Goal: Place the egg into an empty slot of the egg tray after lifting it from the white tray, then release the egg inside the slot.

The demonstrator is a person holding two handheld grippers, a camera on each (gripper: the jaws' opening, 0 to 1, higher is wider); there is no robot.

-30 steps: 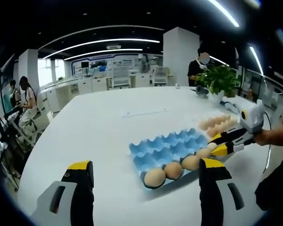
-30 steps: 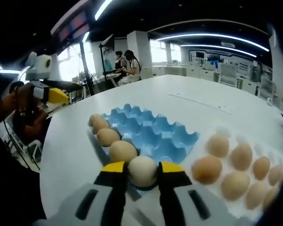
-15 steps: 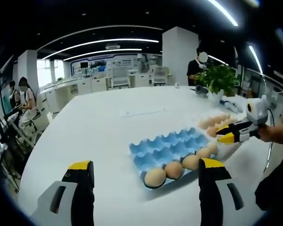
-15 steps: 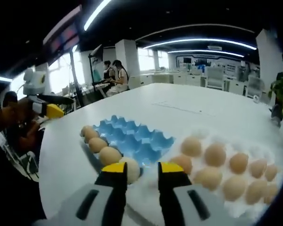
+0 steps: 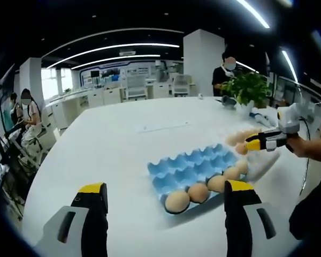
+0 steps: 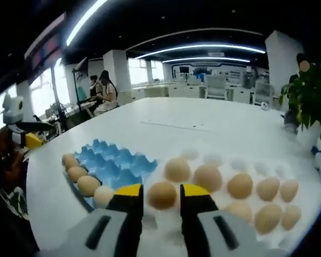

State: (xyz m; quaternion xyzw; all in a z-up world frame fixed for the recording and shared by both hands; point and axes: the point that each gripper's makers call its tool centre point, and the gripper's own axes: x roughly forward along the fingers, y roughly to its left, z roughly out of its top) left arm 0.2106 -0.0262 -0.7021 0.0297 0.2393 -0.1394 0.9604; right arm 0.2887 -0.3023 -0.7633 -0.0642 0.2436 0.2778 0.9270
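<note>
Egg (image 6: 161, 194) on white tray (image 6: 232, 163), framed between parted right gripper (image 6: 161, 194) jaws; left gripper (image 5: 166, 191) released above table (image 5: 107, 144).

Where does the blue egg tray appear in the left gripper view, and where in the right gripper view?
Left gripper view: the blue egg tray lies right of centre, between the jaws, with a row of eggs along its near edge.
Right gripper view: it sits at lower left, just left of the jaws, eggs along its left edge.
Shared landmark: the white tray of eggs beside it.
</note>
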